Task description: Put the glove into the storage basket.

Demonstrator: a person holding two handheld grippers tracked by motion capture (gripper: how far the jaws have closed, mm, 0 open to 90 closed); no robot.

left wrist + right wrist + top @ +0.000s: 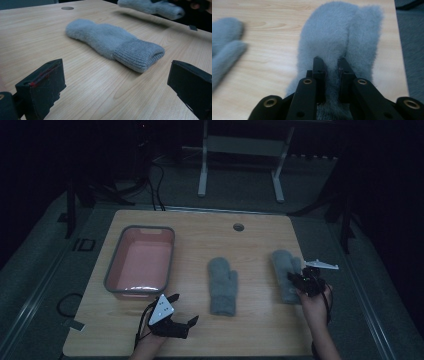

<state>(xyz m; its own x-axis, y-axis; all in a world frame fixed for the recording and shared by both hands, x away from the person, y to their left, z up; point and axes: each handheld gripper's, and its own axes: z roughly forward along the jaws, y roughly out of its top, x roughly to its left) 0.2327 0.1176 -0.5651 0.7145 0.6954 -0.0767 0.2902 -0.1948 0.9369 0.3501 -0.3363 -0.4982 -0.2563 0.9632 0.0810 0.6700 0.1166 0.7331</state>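
Fuzzy knit mitten [337, 37]; matt wood table [274, 62].

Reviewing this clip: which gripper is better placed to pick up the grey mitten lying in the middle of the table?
Left. The left gripper stands open near the middle mitten, whose cuff lies ahead between its jaws in the left gripper view. The right gripper is shut on the other mitten.
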